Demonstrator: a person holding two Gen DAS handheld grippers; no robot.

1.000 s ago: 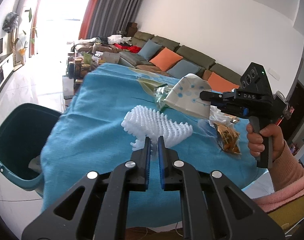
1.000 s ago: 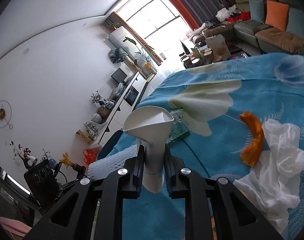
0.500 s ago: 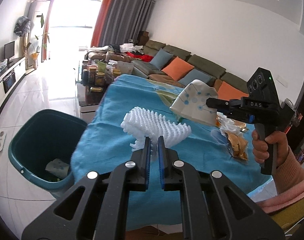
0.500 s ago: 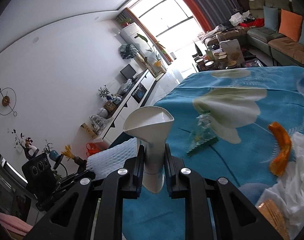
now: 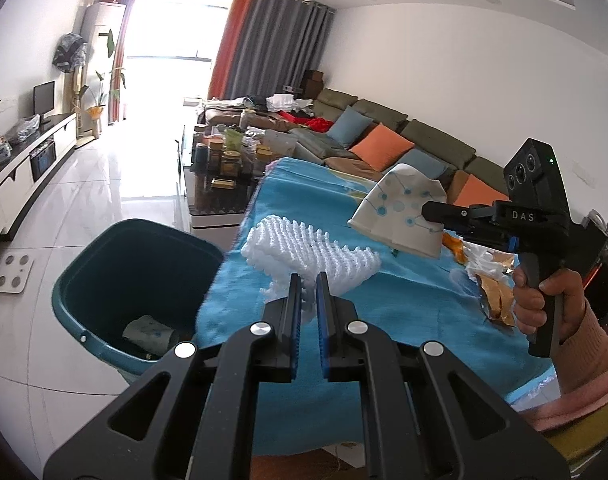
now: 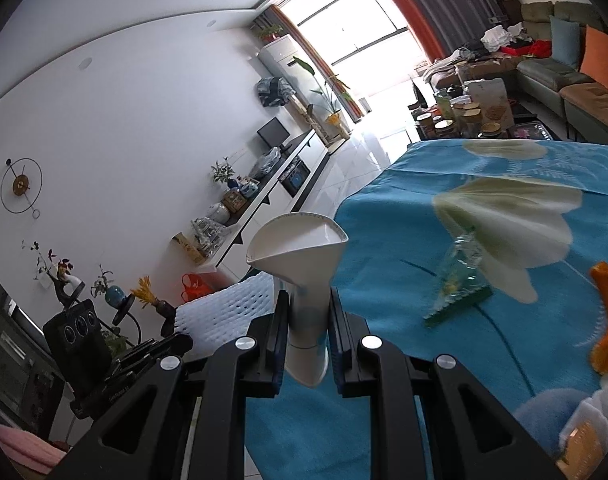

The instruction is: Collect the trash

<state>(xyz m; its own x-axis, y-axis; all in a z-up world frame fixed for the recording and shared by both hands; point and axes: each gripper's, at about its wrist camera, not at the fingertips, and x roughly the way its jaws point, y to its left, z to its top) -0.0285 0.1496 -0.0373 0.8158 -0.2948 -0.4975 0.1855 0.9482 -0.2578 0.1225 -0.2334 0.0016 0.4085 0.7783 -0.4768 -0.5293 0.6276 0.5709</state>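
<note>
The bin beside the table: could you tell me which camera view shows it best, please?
The left wrist view. There the teal bin stands whole on the floor at the table's edge, its mouth open to the camera with some trash at the bottom. In the right wrist view I cannot make the bin out.

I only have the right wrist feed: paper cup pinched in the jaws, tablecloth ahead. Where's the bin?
Observer: The teal bin stands on the floor beside the table's edge, seen in the left wrist view.
Operator: Anything in it?
Observer: One crumpled cup-like piece lies at the bottom.
Operator: Left gripper busy?
Observer: The left gripper is shut on white foam netting.
Operator: My cup, any print?
Observer: The paper cup has blue dots and lines on its side, and looks squashed.
</note>
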